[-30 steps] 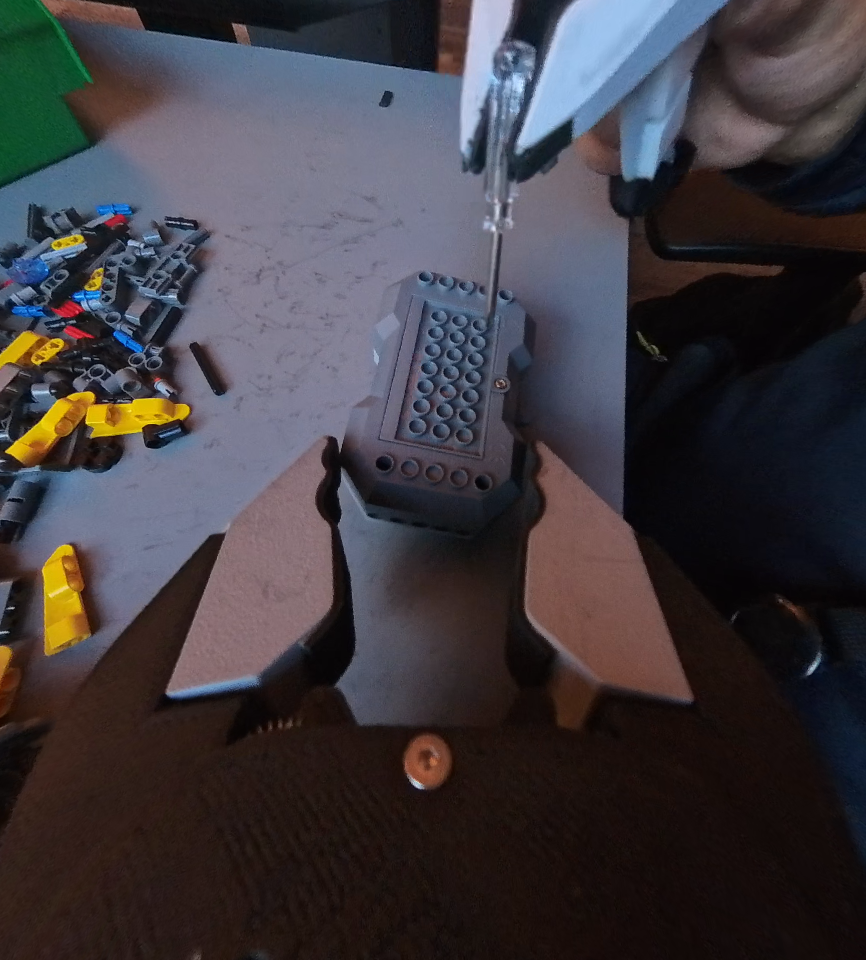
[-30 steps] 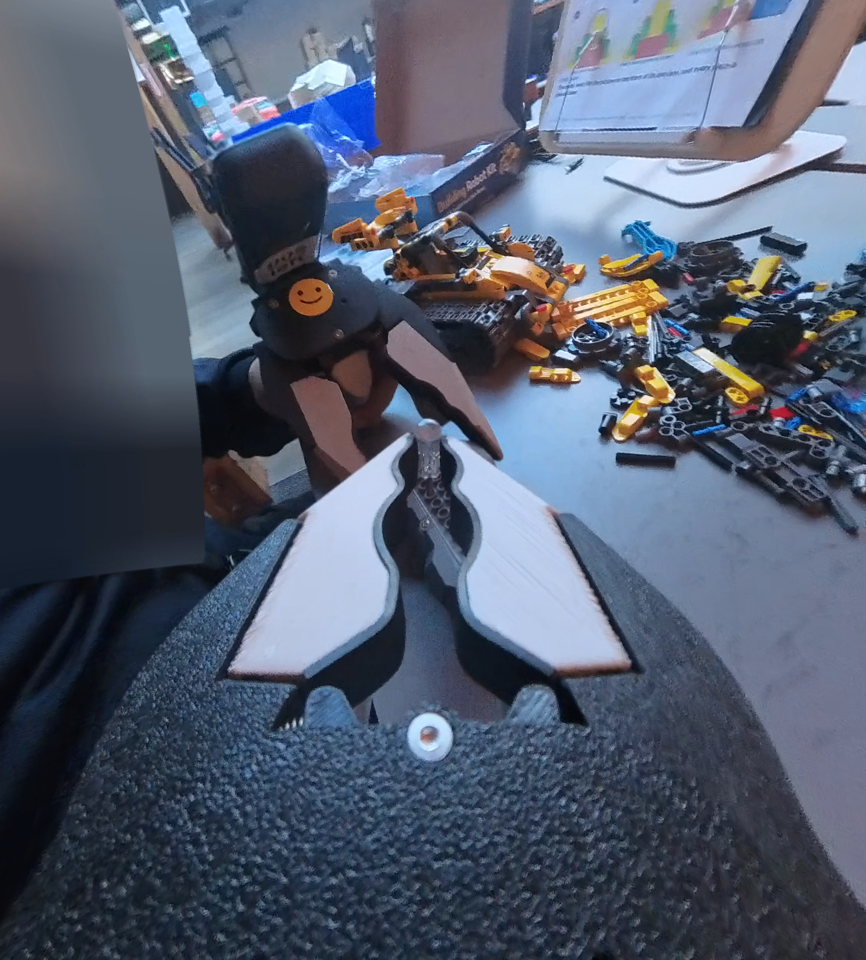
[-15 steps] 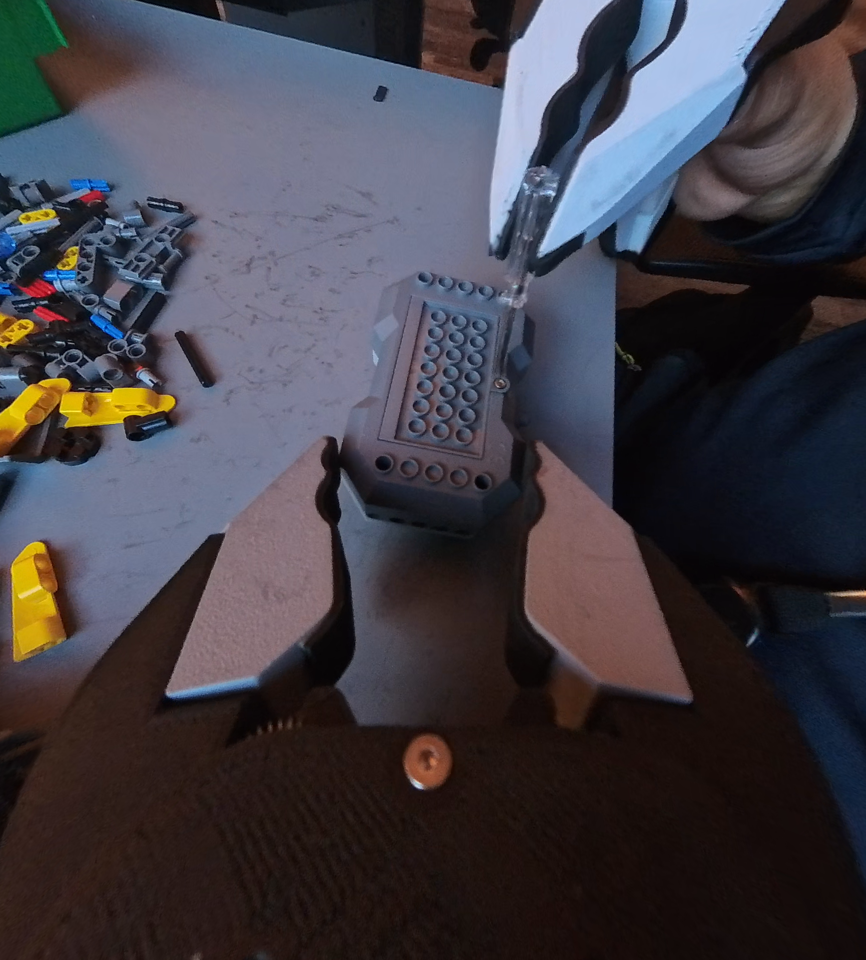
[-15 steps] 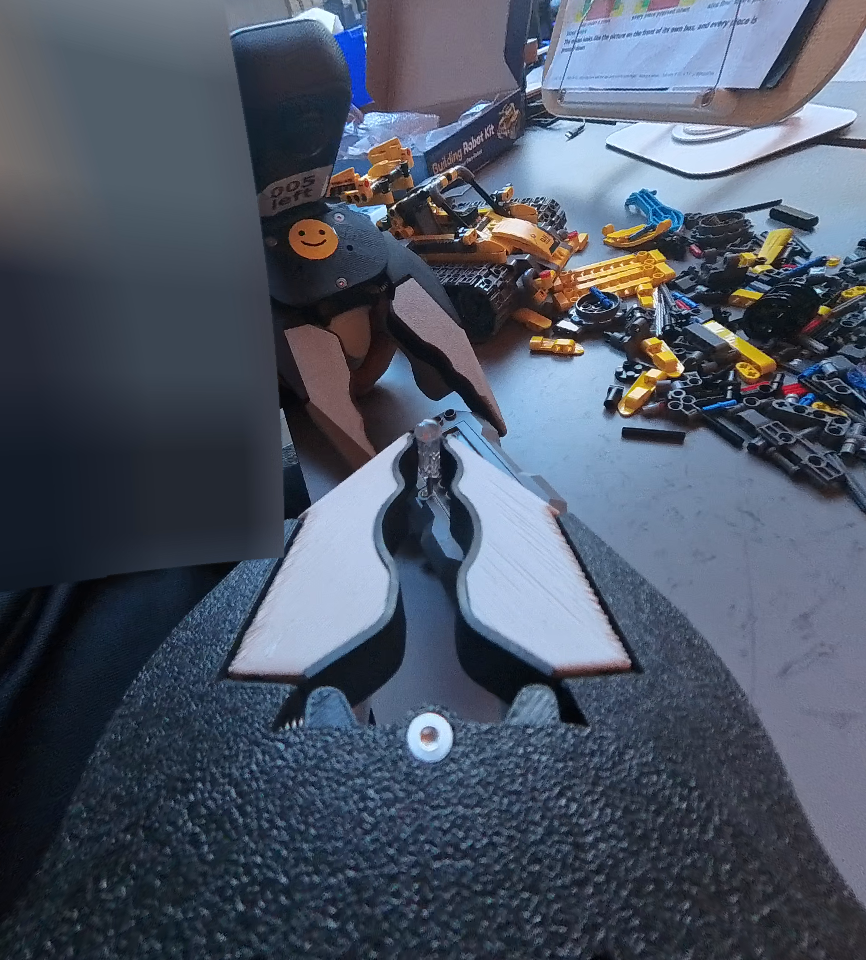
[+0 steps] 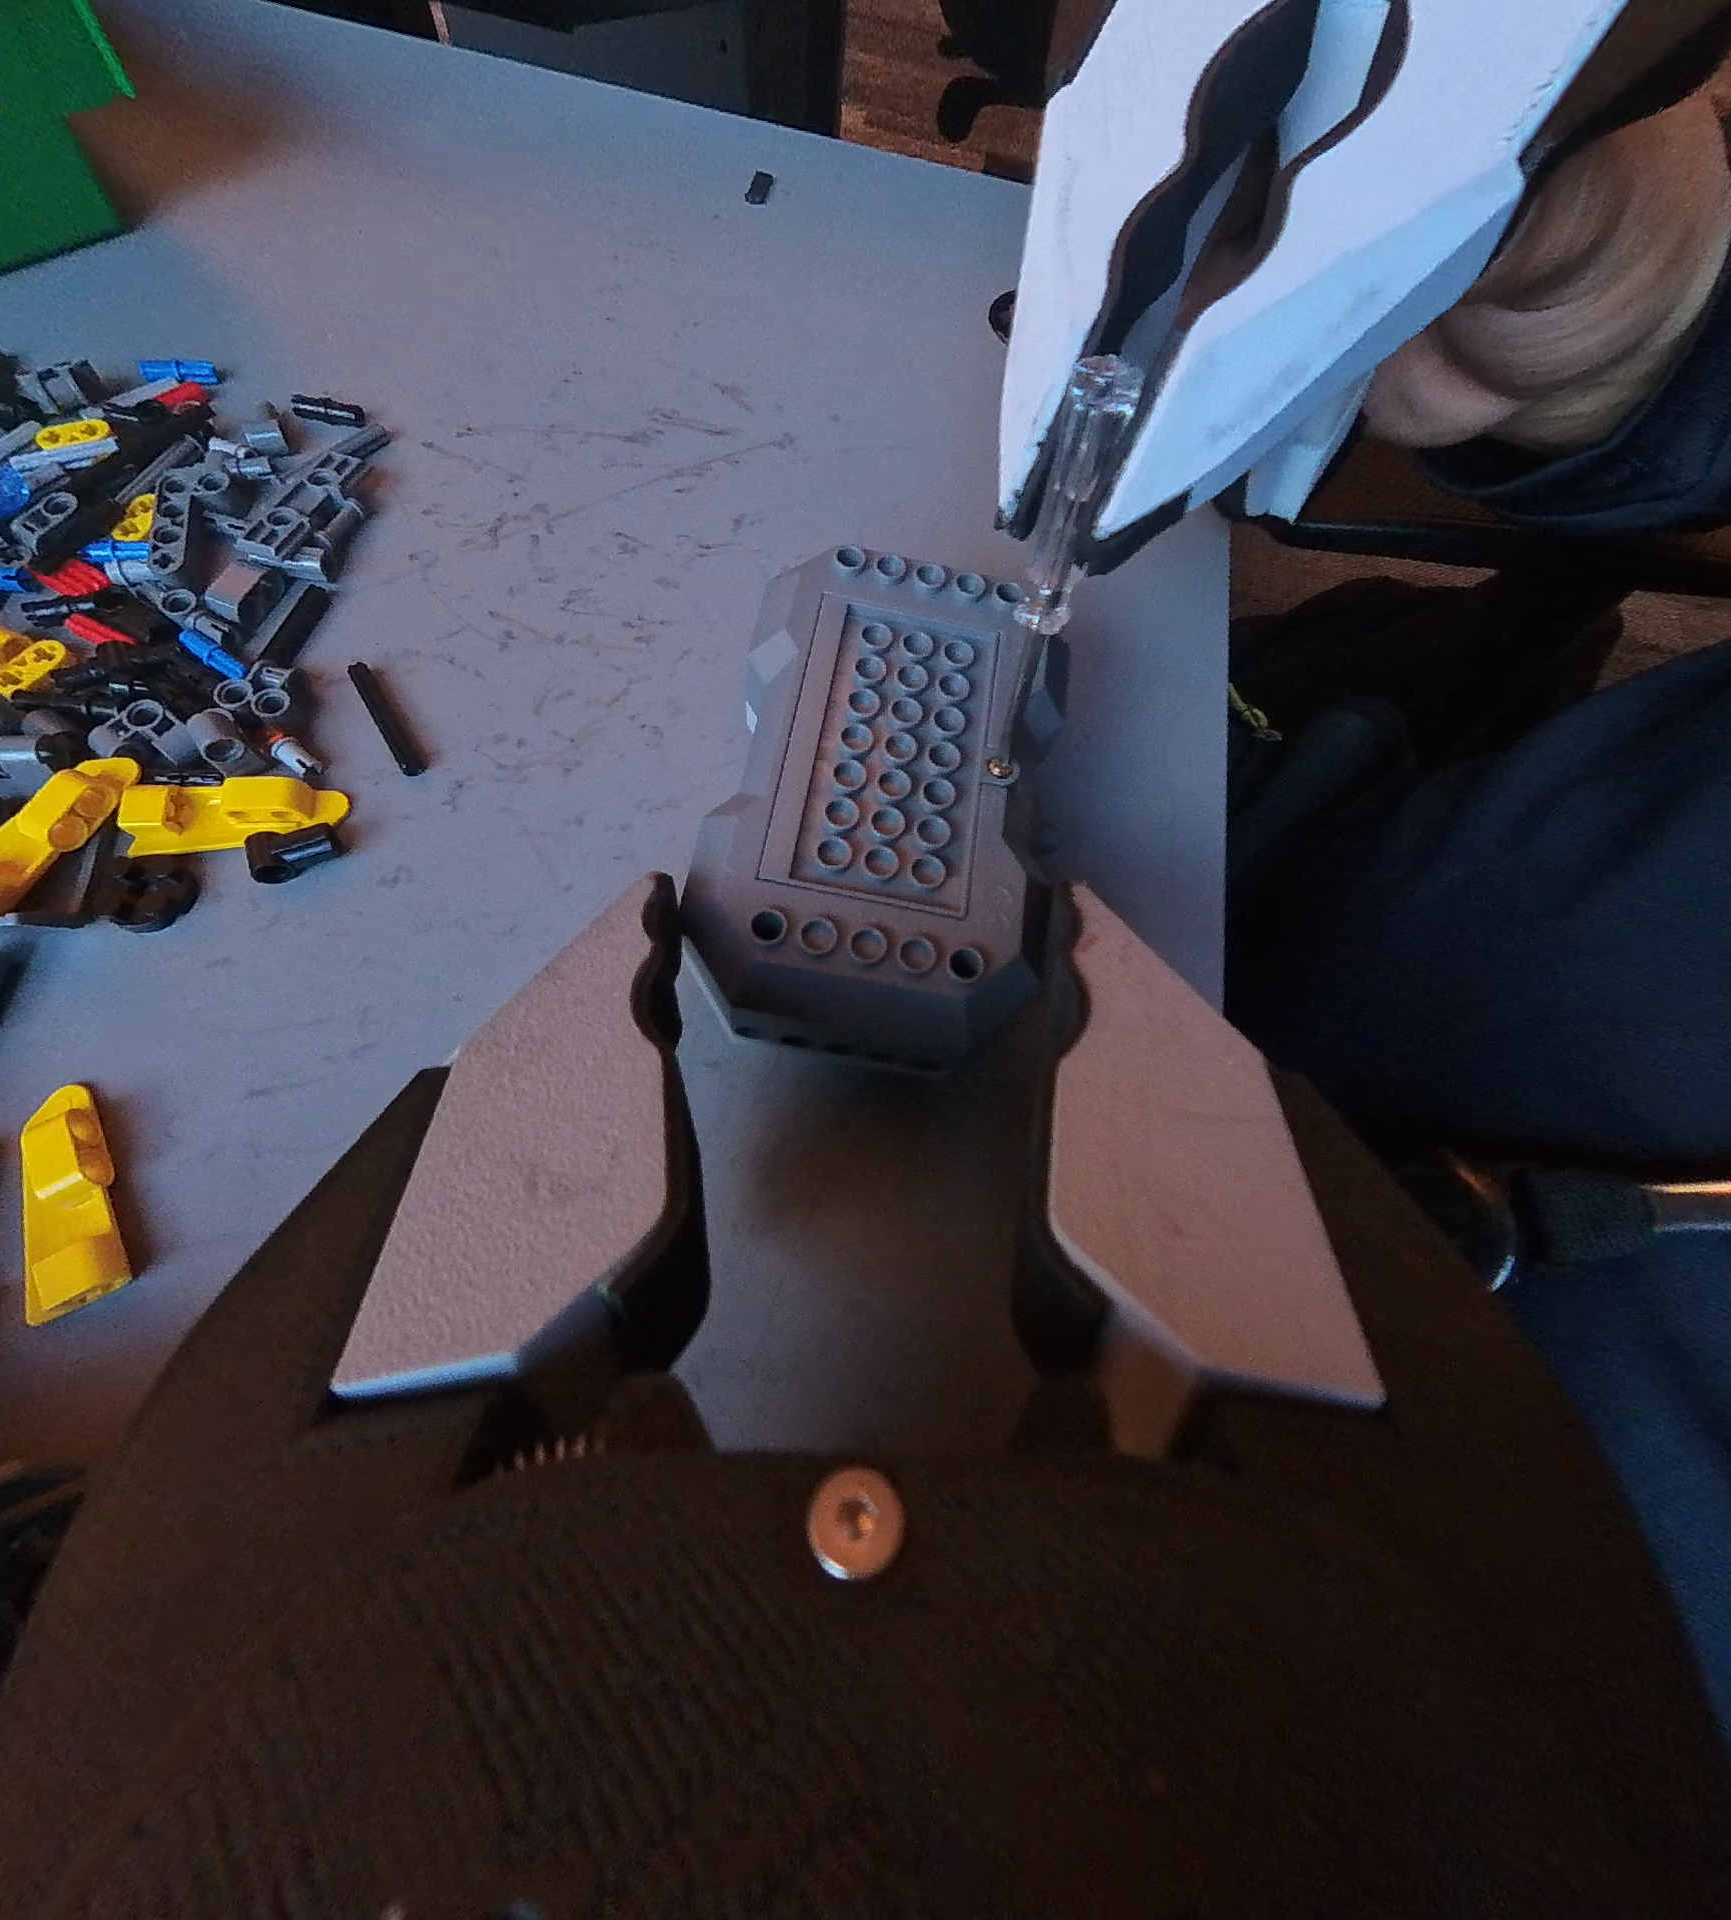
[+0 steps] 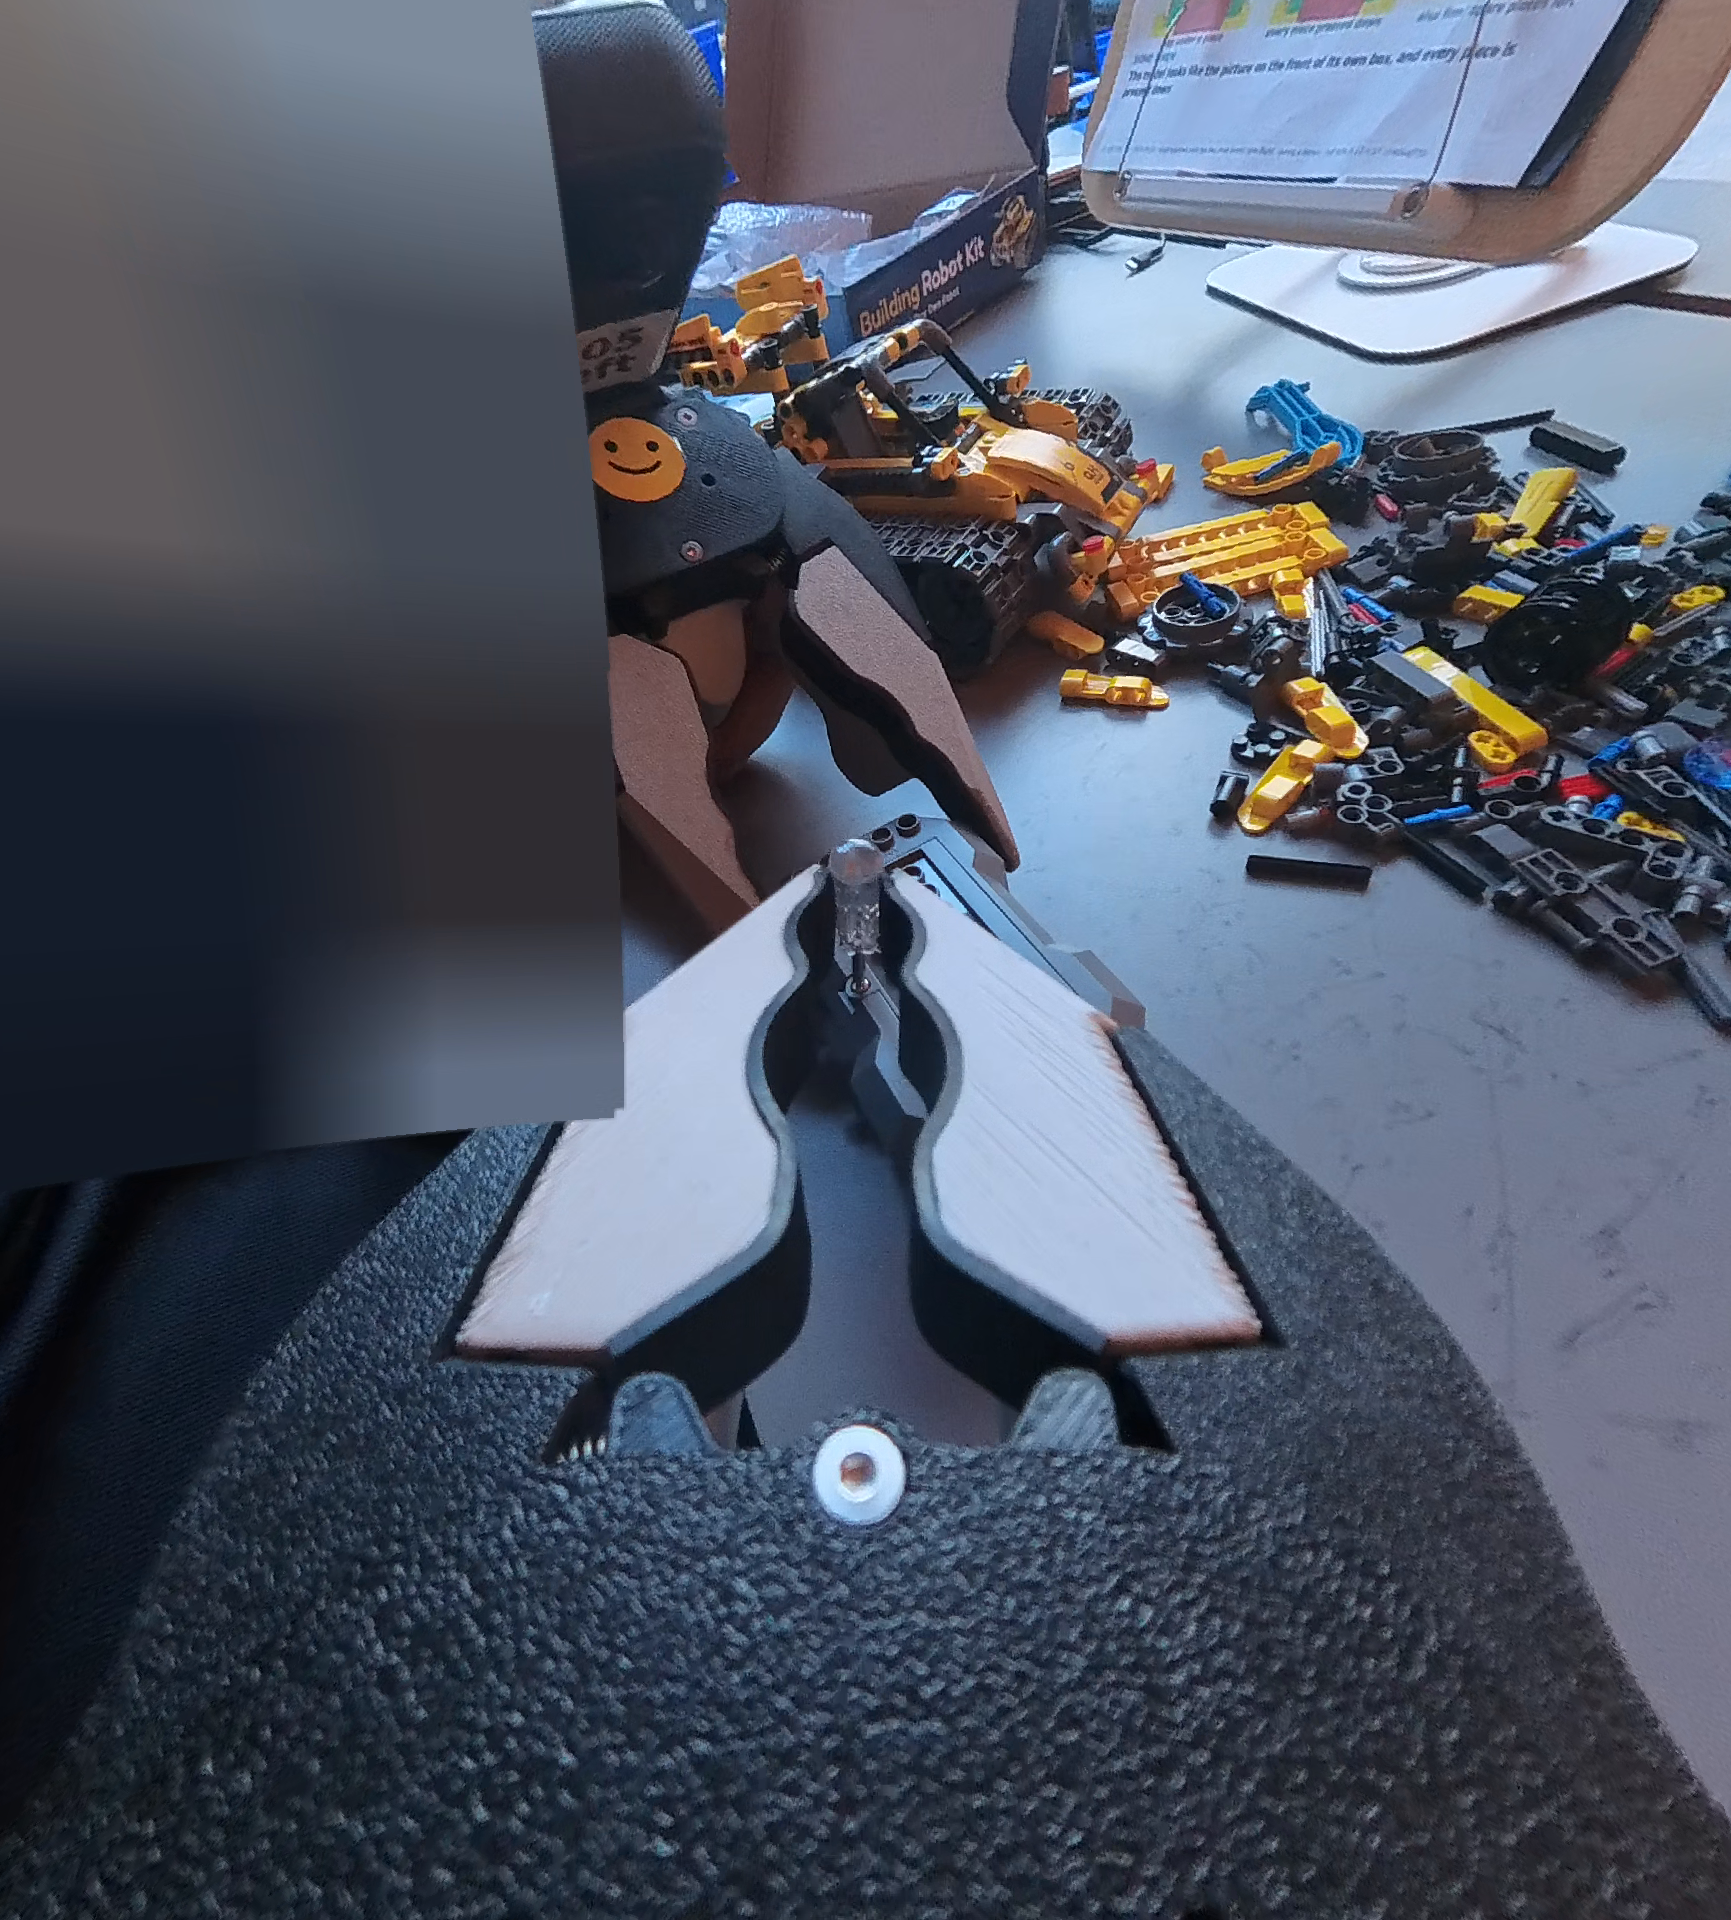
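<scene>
A grey table [image 5: 549,343] carries a wide spread of loose yellow, black, grey and blue building pieces [image 6: 1526,727], with a partly built yellow tracked vehicle [image 6: 965,488] at its far side in the right wrist view. Near the table's right edge lies a grey studded box [image 5: 882,769], a battery-case shape with a small screw [image 5: 998,766] on its right rim. The left gripper [image 5: 866,914] clasps the box's near end between both fingers. The right gripper [image 6: 856,883] is clenched on a clear-handled screwdriver [image 5: 1074,488], held upright, its thin shaft reaching down to the screw.
</scene>
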